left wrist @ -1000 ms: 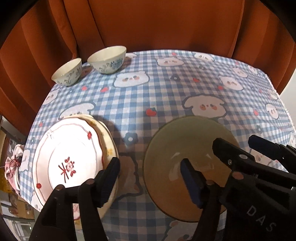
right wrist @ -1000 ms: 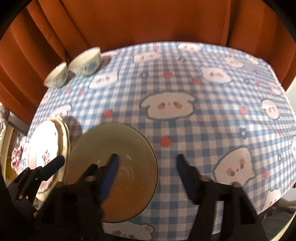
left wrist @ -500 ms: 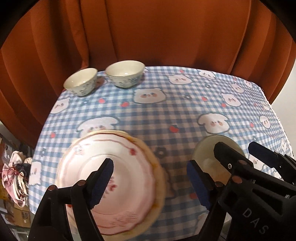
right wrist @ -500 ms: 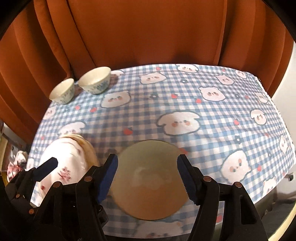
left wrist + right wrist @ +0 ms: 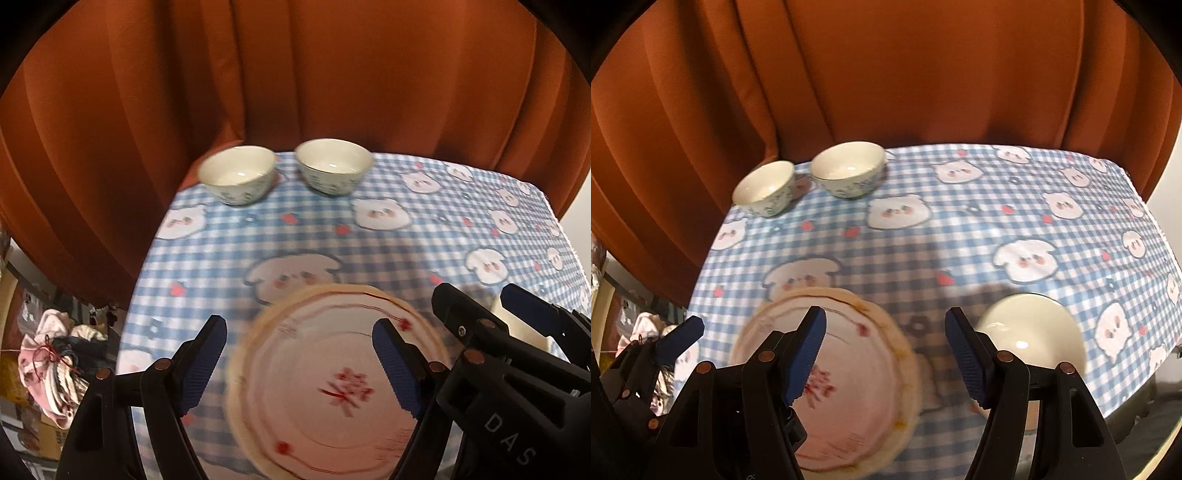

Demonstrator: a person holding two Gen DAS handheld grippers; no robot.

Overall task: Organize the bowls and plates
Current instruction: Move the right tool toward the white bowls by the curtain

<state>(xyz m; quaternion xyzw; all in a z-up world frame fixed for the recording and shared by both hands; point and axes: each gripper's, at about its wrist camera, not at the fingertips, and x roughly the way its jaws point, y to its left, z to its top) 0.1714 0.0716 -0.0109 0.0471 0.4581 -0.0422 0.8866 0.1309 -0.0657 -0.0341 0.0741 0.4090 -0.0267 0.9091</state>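
Note:
A white plate with a red mark [image 5: 332,380] lies on a cream plate at the table's near left; it also shows in the right wrist view [image 5: 846,380]. A plain cream bowl [image 5: 1030,339] sits to its right. Two small patterned bowls, one left [image 5: 238,173] and one right [image 5: 332,164], stand side by side at the far left; the right wrist view shows them too, left [image 5: 764,186] and right [image 5: 847,168]. My left gripper [image 5: 299,363] is open and empty above the plates. My right gripper [image 5: 884,356] is open and empty between plates and cream bowl.
A blue checked tablecloth with bear faces [image 5: 388,236] covers the table. An orange curtain [image 5: 295,74] hangs close behind. A pink cloth bundle and boxes [image 5: 48,358] lie beyond the table's left edge. The table's right edge [image 5: 1160,236] drops off.
Both grippers have pulled back, risen and swung left. The stacked plates now sit under the left gripper, and the cream bowl has shifted to the right of the right gripper.

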